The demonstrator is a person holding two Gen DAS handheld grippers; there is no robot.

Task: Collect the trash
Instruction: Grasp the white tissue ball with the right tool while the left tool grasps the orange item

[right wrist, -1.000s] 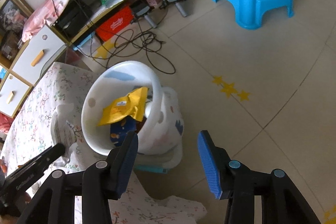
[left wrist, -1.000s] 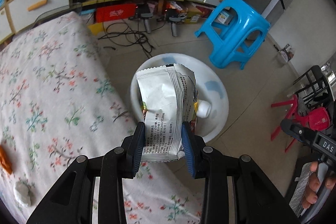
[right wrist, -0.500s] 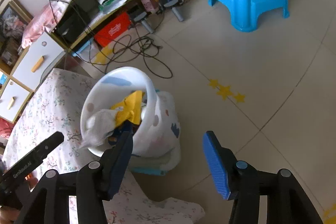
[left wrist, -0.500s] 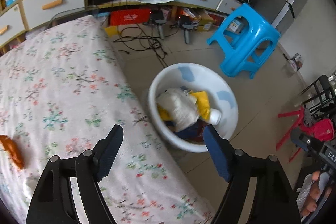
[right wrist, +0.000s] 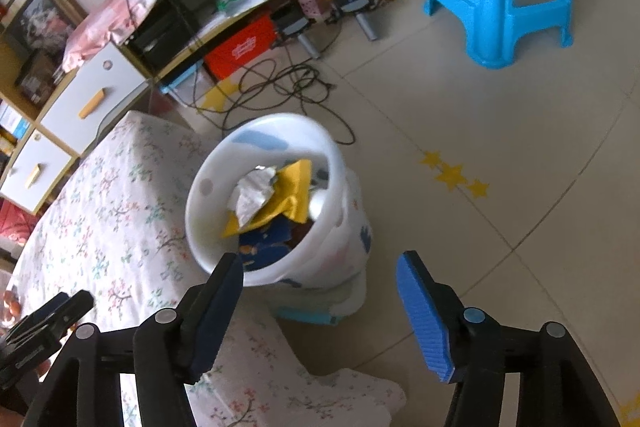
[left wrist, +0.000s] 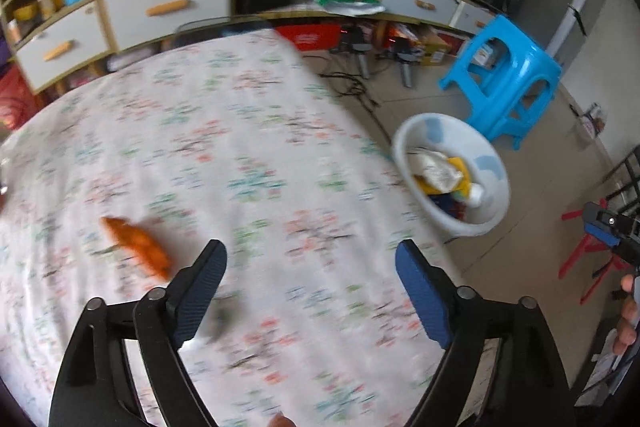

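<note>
Taking the white bin (left wrist: 496, 187) on the floor at the bed's edge as the marker: well off to its left, on the flowered bedspread (left wrist: 248, 147), lies an orange wrapper (left wrist: 136, 247), the next bit of trash to my eye. The left gripper (left wrist: 310, 291) hangs over the bedspread just right of that wrapper, jaws opening wide with nothing between them. It should slide left, straddle the wrapper and pinch low without snagging cloth. The bin already holds a crumpled white packet (right wrist: 252, 195) and yellow wrappers. Nearest it, the right gripper (right wrist: 320, 301) is opening too, empty.
</note>
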